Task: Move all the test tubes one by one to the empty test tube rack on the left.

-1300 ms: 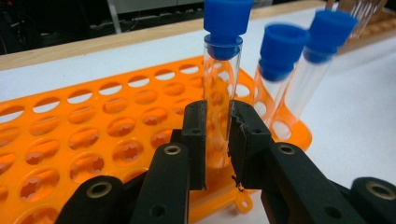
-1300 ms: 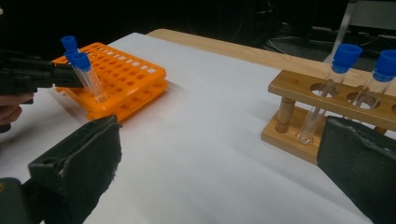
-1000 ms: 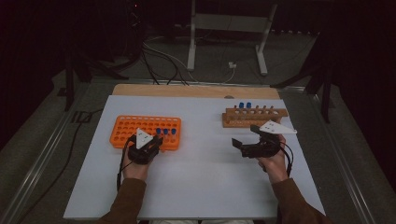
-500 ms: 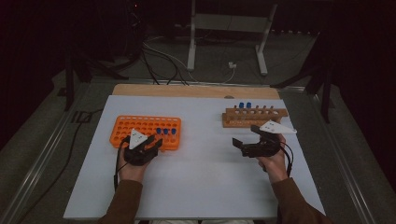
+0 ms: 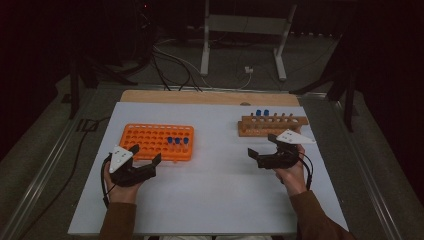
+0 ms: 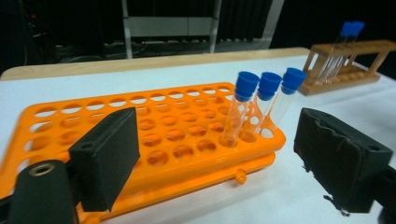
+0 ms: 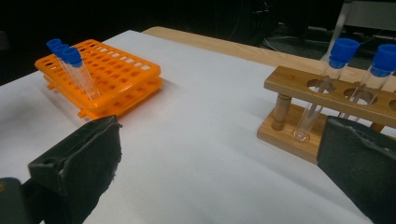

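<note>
An orange tube rack [image 5: 150, 140] lies left of centre on the white table, with three blue-capped test tubes [image 5: 177, 144] upright at its right end. My left gripper [image 5: 146, 154] hovers just in front of the rack. Its jaws have just been opening and nothing is between them. In the left gripper view the three tubes [image 6: 261, 107] stand beyond the open left gripper [image 6: 222, 156]. My right gripper [image 5: 262, 146] is open and empty in front of a wooden rack [image 5: 272, 125] that holds two blue-capped tubes [image 5: 262, 115]. The right gripper view shows that wooden rack [image 7: 327, 93] ahead of the spread right gripper [image 7: 222, 163].
The white table top [image 5: 215, 185] has bare room between the two racks and along the front. A wooden strip [image 5: 200, 97] edges its far side. Cables and a metal stand [image 5: 240, 40] sit on the dark floor behind.
My left gripper has drawn back from the orange rack's front edge toward the left and the person, and its jaws have spread apart. The right gripper has kept still.
</note>
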Motion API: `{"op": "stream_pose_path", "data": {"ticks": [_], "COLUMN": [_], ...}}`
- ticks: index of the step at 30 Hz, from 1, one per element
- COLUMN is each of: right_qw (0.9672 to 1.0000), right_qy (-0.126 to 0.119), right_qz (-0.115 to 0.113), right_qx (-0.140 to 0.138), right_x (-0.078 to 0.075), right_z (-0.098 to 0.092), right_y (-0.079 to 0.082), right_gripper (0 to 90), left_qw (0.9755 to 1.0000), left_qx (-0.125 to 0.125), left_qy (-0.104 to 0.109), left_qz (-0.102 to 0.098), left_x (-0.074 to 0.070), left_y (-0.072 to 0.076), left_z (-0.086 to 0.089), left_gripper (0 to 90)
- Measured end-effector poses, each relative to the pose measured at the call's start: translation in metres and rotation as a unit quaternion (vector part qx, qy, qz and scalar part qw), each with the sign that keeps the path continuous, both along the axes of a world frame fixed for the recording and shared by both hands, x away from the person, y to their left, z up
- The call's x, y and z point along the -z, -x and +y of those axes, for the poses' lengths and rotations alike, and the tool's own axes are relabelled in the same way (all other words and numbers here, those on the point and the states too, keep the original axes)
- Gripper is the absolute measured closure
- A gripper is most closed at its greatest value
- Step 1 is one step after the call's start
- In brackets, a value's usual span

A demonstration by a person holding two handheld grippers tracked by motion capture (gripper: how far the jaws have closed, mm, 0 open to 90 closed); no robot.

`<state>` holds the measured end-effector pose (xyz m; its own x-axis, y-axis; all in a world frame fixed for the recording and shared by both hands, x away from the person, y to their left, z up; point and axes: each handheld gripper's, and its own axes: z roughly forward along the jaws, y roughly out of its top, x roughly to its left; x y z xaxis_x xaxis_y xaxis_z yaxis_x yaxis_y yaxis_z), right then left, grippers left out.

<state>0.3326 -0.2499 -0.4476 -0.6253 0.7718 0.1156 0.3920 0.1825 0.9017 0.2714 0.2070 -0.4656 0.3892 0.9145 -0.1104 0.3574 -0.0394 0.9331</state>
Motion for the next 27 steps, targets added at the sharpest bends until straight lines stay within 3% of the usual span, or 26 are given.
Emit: {"op": "stream_pose_path", "data": {"ticks": [3,5,15,27], "right_qw": [1.0,1.0,0.9997,0.9982], "right_qy": [0.001,0.003,-0.002,-0.003], "right_qz": [-0.003,-0.006,-0.02,-0.033], "right_qx": [0.001,0.003,0.012,0.05], "right_x": [-0.001,-0.002,-0.012,-0.023], "right_z": [0.001,0.001,-0.002,-0.02], "right_y": [0.0,0.0,-0.006,-0.032], "right_gripper": [0.0,0.0,0.0,0.1], "left_qw": [0.9999,0.9999,0.9997,0.9992], "left_qx": [-0.009,-0.01,-0.022,-0.037], "left_qy": [0.006,0.006,-0.004,-0.012], "left_qz": [0.001,-0.003,-0.005,-0.006], "left_x": [0.0,0.0,0.004,0.008], "left_y": [0.004,0.005,0.003,0.0], "left_z": [0.006,0.008,0.006,0.004], "left_gripper": [2.4,0.8,0.7,0.7]}}
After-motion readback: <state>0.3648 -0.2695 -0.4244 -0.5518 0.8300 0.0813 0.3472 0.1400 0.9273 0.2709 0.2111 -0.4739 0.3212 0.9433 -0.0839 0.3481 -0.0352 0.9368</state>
